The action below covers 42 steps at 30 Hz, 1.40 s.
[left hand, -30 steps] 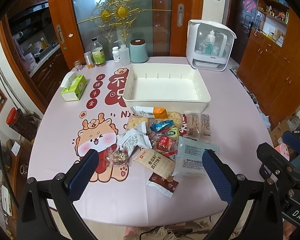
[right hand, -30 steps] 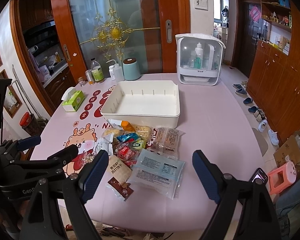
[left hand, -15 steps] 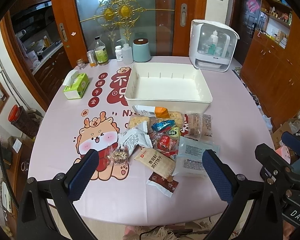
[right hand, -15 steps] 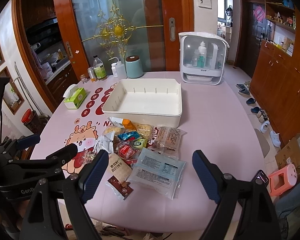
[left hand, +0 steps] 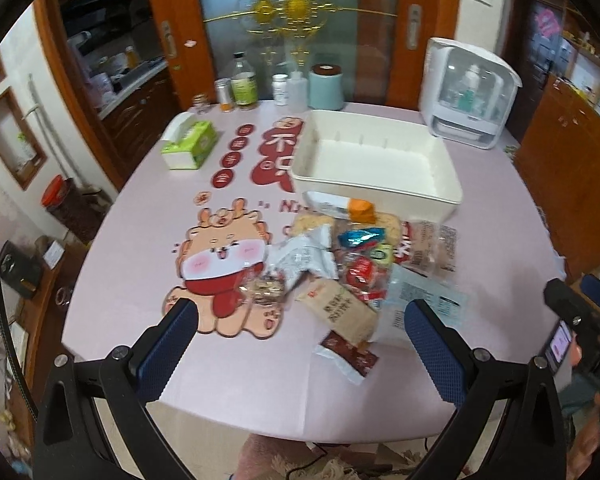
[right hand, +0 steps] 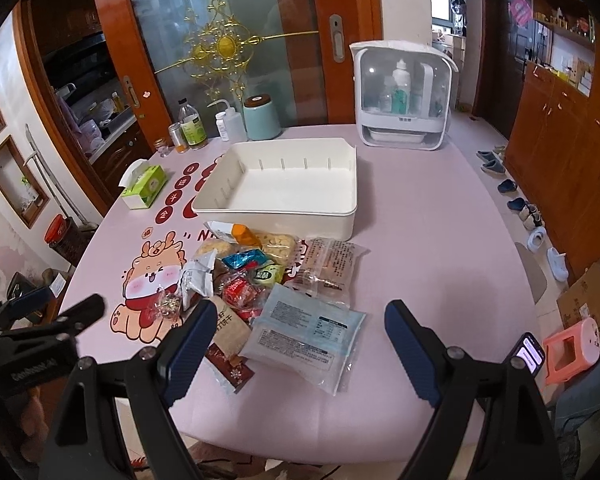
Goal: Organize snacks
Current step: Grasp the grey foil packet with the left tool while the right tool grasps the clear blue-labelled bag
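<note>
Hovering over the near counter (left hand: 236,380) edge, left gripper (left hand: 300,344) fingers apart and empty — snack pile (left hand: 352,268) ahead, slightly right, white bin (left hand: 380,196) beyond. Seen from right gripper (right hand: 296,344), fingers likewise apart — blue packet (right hand: 308,336) lying nearest, long axis slanting across the gap.

The snack pile (right hand: 268,292) crowds right against the near wall of the white bin (right hand: 284,188). Bare table (right hand: 432,240) lies open to its right and along the near edge. Bottles (right hand: 192,124) and a dispenser (right hand: 404,96) stand behind the bin.
</note>
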Motion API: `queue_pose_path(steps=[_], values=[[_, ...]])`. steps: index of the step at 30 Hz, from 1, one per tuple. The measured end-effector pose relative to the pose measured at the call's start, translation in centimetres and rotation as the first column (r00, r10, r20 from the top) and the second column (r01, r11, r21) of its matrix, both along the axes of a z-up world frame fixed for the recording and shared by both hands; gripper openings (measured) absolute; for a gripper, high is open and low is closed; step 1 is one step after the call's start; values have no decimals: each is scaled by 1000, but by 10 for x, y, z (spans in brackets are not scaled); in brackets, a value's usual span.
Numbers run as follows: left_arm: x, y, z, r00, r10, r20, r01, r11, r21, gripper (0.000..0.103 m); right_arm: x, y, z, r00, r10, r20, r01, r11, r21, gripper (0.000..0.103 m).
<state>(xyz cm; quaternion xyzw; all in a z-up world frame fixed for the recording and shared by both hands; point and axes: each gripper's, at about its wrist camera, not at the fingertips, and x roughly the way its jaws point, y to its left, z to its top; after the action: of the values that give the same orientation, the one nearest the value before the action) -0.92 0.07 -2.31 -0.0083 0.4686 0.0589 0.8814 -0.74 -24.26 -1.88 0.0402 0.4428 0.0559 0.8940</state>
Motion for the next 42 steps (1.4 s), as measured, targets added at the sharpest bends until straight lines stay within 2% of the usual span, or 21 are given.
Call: queue_pose_path(steps=[5, 10, 13, 15, 17, 20, 22, 25, 30, 34, 36, 38, 42], values=[[5, 18, -9, 999, 38, -28, -37, 999, 22, 103, 15, -2, -24, 998, -7, -60, 7, 1000, -7, 87], [23, 35, -29, 997, 11, -71, -11, 1000, 1, 103, 32, -3, -61, 987, -44, -156, 49, 998, 29, 87], [37, 34, -43, 996, -41, -74, 41, 999, -7, 103, 38, -3, -83, 978, -43, -203, 58, 996, 69, 87], [50, 31, -57, 990, -115, -77, 115, 993, -10, 103, 45, -1, -104, 963, -40, -267, 68, 993, 94, 87], [66, 28, -73, 978, -192, -77, 192, 981, -9, 103, 50, -3, -124, 944, -52, -325, 92, 990, 109, 87], [89, 23, -99, 958, -272, -90, 278, 959, 56, 103, 56, -7, -152, 914, -103, -391, 153, 983, 98, 87], [105, 22, -117, 947, -297, -127, 309, 947, 87, 103, 59, -10, -167, 896, -127, -426, 185, 978, 97, 87], [130, 24, -145, 921, -342, -189, 363, 928, 88, 103, 64, -16, -186, 861, -164, -481, 241, 965, 102, 87], [153, 14, -180, 851, -459, -256, 489, 870, 65, 103, 67, -22, -207, 828, -207, -521, 308, 945, 113, 87], [165, 4, -202, 809, -505, -301, 551, 830, 88, 103, 74, -16, -219, 814, -221, -538, 322, 941, 101, 87], [172, 0, -210, 793, -520, -319, 566, 821, 70, 103, 76, -13, -224, 808, -227, -543, 323, 942, 86, 87], [179, -4, -217, 779, -534, -329, 580, 813, 55, 103, 78, -10, -226, 809, -230, -541, 326, 941, 88, 93], [190, -9, -228, 764, -544, -347, 598, 800, 61, 103, 82, -8, -232, 807, -234, -542, 332, 939, 88, 99]])
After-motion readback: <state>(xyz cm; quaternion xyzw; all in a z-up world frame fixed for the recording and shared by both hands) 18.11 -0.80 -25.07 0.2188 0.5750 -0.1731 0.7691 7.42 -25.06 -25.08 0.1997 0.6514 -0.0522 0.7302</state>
